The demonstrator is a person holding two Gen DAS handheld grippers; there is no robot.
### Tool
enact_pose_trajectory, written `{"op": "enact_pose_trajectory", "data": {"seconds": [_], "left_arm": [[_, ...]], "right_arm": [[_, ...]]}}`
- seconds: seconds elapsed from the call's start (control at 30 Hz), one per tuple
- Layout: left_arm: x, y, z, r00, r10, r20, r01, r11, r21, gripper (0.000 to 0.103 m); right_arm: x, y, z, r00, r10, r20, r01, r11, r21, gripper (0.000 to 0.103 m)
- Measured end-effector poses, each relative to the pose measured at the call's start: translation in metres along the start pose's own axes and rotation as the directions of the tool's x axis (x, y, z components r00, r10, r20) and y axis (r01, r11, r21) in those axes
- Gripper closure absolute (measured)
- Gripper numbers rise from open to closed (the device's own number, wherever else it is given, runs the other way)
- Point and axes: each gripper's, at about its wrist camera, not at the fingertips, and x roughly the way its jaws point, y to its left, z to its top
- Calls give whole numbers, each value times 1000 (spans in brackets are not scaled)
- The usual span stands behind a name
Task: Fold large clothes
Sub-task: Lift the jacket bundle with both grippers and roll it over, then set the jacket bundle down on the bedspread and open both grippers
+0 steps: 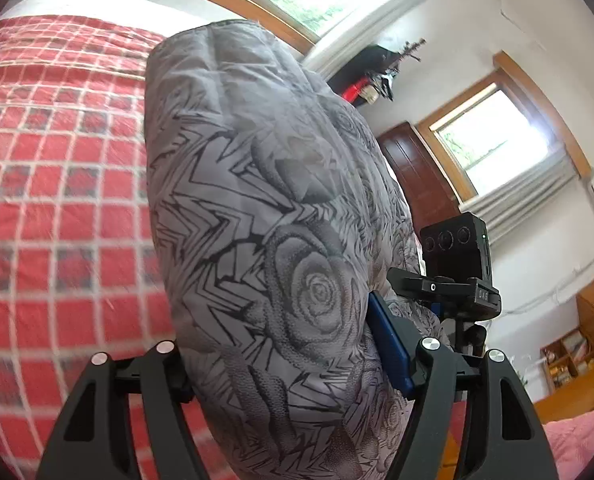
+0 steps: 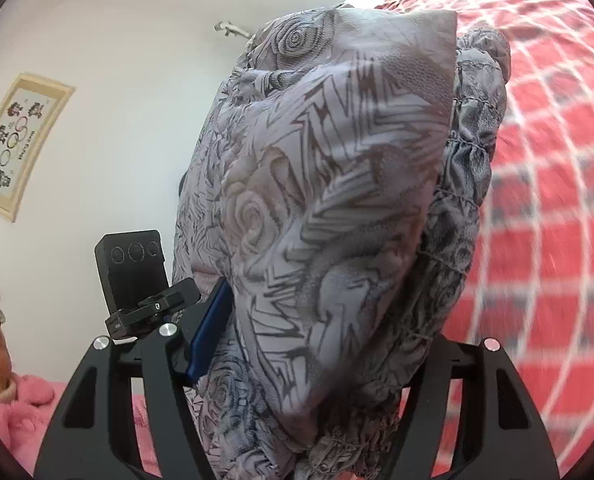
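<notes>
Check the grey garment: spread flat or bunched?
Bunched. The grey rose-print garment stands in a thick wad between each gripper's fingers, above the red checked bedspread.

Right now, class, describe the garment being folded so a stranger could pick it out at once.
Find the bed with the red checked cover. Above it, both tools clamp a puffy grey padded garment. Its rose-and-zigzag print and gathered elastic hem set it apart.

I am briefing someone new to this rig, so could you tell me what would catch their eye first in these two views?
A puffy grey garment with a rose print fills the middle of both wrist views, clamped in the jaws of the left gripper and the right gripper. Behind it lies a red checked bedspread, and bright windows stand at the upper right of the left view.
</notes>
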Motion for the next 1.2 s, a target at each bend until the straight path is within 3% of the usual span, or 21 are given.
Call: {"op": "enact_pose_trajectory", "data": {"seconds": [0.23, 0.43, 0.5, 0.6, 0.77, 0.97, 1.07, 1.2], "left_arm": [[8, 71, 47, 999, 22, 39, -18, 996, -83, 32], [37, 139, 64, 1000, 17, 19, -13, 983, -184, 31], [51, 161, 59, 1000, 9, -7, -10, 973, -229, 22], [56, 175, 51, 999, -36, 2, 36, 967, -251, 19], [46, 171, 47, 1000, 8, -10, -11, 970, -244, 18], [9, 155, 14, 1000, 27, -7, -28, 978, -207, 17], [10, 155, -4, 995, 95, -18, -96, 975, -199, 15], [17, 167, -15, 997, 79, -22, -81, 959, -271, 15]], "right_arm": [[65, -23, 64, 996, -8, -86, 7, 1000, -17, 37], [115, -57, 82, 988, -44, -148, 47, 999, 16, 37], [127, -71, 78, 987, -29, -157, 37, 998, 48, 34], [127, -76, 67, 989, 8, -145, 1, 998, 67, 32], [98, -59, 37, 988, -70, -140, 68, 997, -21, 24], [49, -41, -36, 983, -133, -126, 120, 987, -103, 21], [40, -54, -44, 980, -160, -117, 157, 987, -38, 23], [39, -78, -52, 976, -177, -126, 182, 983, 29, 26]]}}
